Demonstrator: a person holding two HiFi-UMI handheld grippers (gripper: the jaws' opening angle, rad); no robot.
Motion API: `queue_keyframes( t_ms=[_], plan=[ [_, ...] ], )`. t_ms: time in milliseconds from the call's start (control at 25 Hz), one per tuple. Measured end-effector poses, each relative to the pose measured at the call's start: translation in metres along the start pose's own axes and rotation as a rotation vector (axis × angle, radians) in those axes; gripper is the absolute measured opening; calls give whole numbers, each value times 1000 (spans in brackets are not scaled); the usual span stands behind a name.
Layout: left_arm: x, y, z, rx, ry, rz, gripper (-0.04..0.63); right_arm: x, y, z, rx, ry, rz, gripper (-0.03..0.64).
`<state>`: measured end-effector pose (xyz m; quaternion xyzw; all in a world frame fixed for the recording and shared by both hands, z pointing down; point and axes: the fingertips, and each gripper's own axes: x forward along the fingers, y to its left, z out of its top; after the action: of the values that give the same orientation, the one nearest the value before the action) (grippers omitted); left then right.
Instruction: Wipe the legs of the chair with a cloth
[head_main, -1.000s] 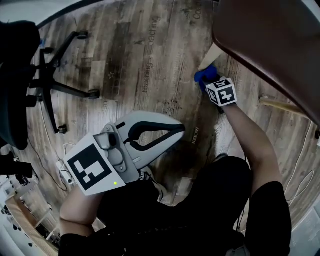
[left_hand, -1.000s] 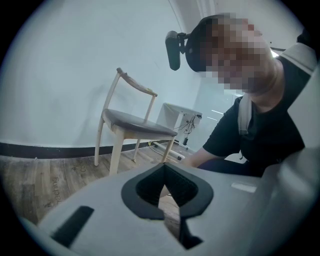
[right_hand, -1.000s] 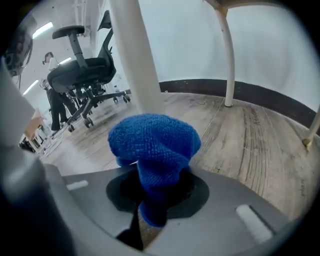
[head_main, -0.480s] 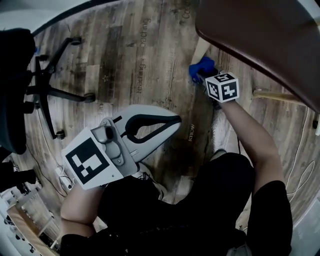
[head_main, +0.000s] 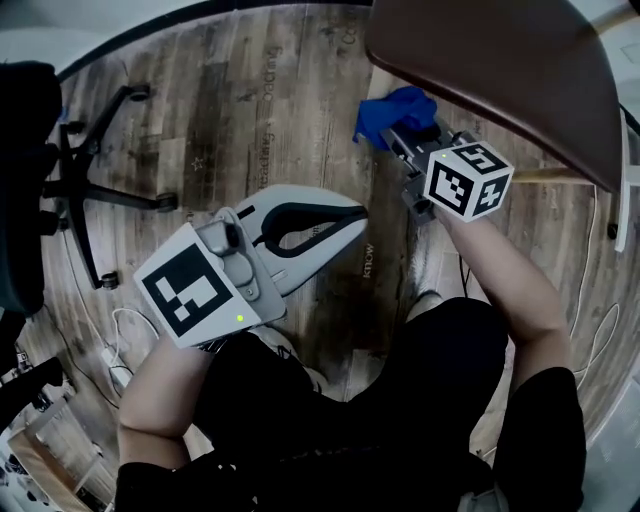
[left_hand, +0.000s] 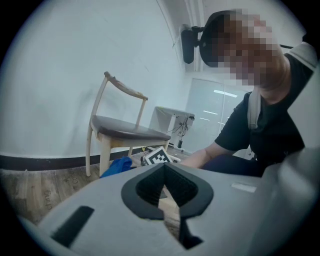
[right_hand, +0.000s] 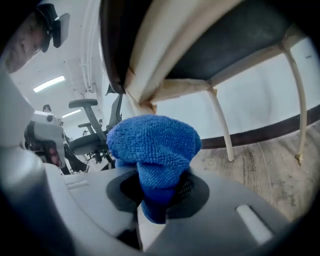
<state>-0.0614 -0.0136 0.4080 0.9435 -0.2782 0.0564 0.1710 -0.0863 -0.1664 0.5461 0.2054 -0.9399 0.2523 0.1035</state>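
Nearest us, our grey left gripper hangs empty with its jaws pressed together, over open wood-plank floor. Farther out, our right gripper clamps a bunched blue microfibre cloth. The cloth points up out of the jaws, against the frame of the pale wooden chair, just under its dark seat edge. A black office chair stands well apart at the left.

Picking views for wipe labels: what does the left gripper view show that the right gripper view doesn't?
Left only: the whole chair from outside, with its backrest; the person; a marker cube by the blue cloth; the left claw shut, empty.
Right only: the seat from underneath; the right claw shut on that cloth; an office chair behind.
Both: the cloth, pale chair legs, wood floor.
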Motion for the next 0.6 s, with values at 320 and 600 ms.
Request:
queue_keyframes(
  t_ms=[320, 600],
  plan=[
    [9, -8, 19, -20, -68, -25, 0, -28, 46, 68, 95, -100, 96, 86],
    [0, -9, 11, -20, -50, -28, 0, -63, 38, 79, 161, -141, 61, 86]
  ],
)
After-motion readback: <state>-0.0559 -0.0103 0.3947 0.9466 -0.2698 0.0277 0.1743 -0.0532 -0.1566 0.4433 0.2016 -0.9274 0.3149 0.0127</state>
